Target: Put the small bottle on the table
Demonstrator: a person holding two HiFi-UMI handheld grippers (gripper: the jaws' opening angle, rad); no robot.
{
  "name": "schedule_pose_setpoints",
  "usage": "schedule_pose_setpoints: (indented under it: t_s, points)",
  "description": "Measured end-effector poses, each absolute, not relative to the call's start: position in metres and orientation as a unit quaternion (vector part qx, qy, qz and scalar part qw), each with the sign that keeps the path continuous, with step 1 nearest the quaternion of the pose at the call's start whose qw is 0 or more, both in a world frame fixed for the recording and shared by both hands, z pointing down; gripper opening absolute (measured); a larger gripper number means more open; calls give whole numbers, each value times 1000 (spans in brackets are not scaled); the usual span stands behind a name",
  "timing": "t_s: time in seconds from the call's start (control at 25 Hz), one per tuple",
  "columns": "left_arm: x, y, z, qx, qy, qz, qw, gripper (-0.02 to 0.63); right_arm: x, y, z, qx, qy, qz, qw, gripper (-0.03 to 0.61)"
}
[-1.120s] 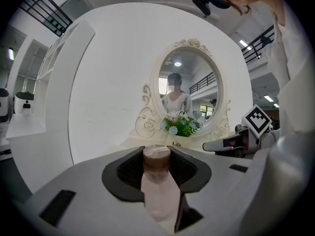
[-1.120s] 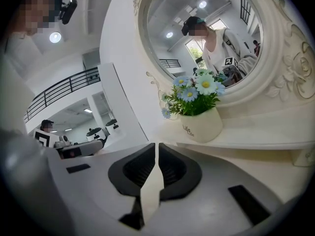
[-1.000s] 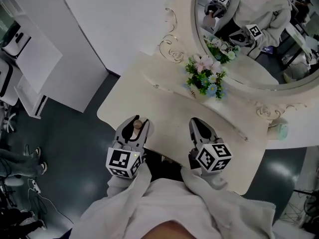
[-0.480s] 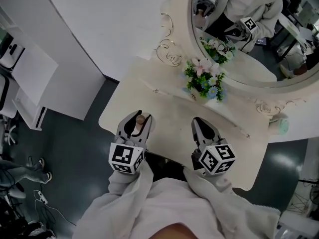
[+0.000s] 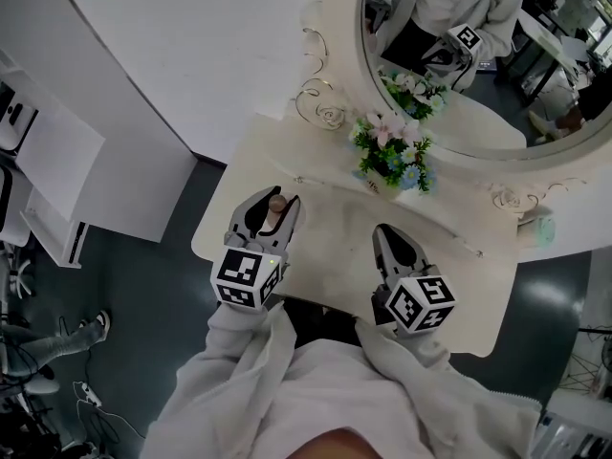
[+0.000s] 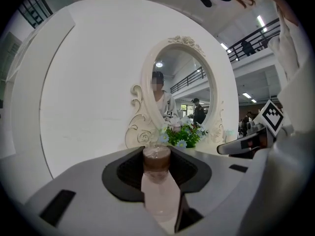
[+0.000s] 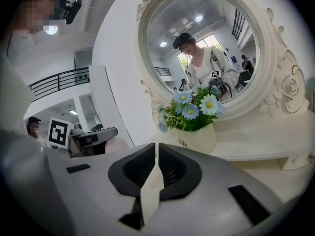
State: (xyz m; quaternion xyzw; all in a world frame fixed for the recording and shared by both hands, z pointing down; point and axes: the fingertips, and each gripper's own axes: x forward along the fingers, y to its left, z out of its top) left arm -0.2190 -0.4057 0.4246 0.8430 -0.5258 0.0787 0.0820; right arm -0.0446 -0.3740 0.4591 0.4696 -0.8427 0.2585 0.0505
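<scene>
The left gripper (image 5: 272, 210) points forward, jaws clamping the small bottle (image 5: 276, 204); the right gripper (image 5: 389, 239), alongside, seems closed and empty.

Bright, even indoor light fills all three views, leaving only faint, soft shadows on the pale tabletop (image 5: 330, 242). Ceiling lamps (image 7: 199, 18) glare as small spots in the mirror (image 7: 216, 43). Both gripper views are fisheye, bending lines and going black at the corners. Close to the lens, the small bottle (image 6: 158, 193) and the left hand-held gripper (image 6: 157, 155) look soft. The head view is sharp but washed-out.
</scene>
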Motion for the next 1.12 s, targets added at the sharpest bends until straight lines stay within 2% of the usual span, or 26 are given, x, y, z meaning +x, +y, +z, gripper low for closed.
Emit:
schedule_pose_setpoints:
  t_s: [0.28, 1.12]
  points:
    - [-214, -439, 428, 857, -500, 72, 104, 146, -49, -375, 463, 472, -839, 264, 61, 44]
    - [-218, -525, 466, 843, -519, 107, 88, 146, -36, -390, 476, 491, -821, 280, 82, 44]
